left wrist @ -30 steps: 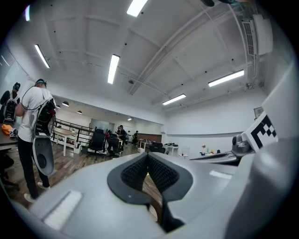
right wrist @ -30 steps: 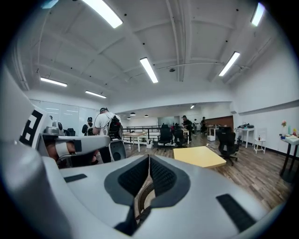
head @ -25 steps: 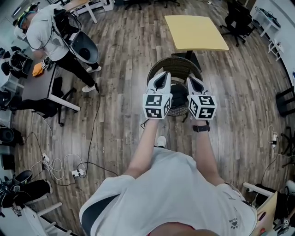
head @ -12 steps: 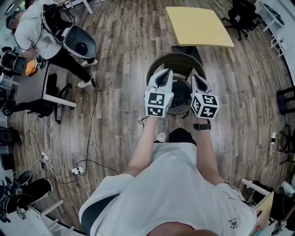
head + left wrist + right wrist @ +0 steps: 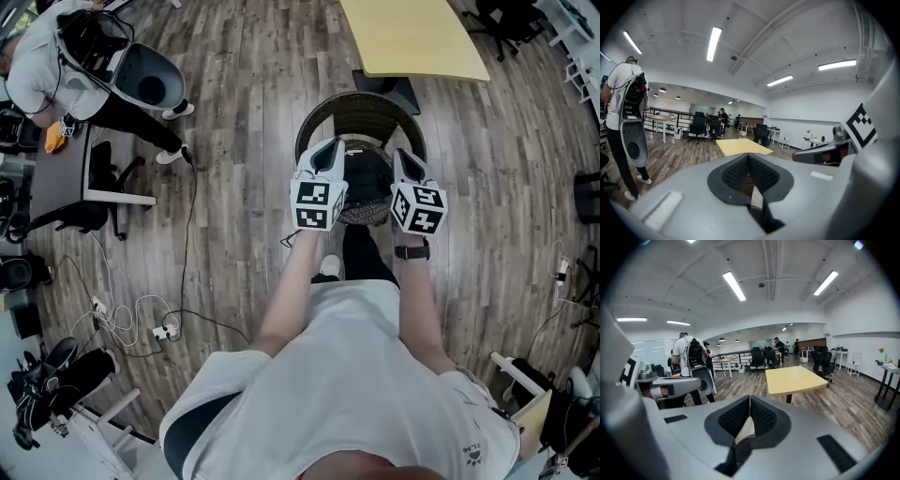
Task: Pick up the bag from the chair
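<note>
Two grippers, the left gripper (image 5: 329,150) and the right gripper (image 5: 403,157), one in each hand of one person (image 5: 347,375) in a white shirt. Two marker cubes (image 5: 314,204), one per gripper. One round wicker chair (image 5: 361,111). One black bag (image 5: 366,178) on its seat. One yellow table (image 5: 412,37) past the chair. One second person (image 5: 56,66) at the upper left, next to one grey desk (image 5: 103,169). One watch (image 5: 411,251) on the right wrist. One white power strip (image 5: 167,331) on the floor.
</note>
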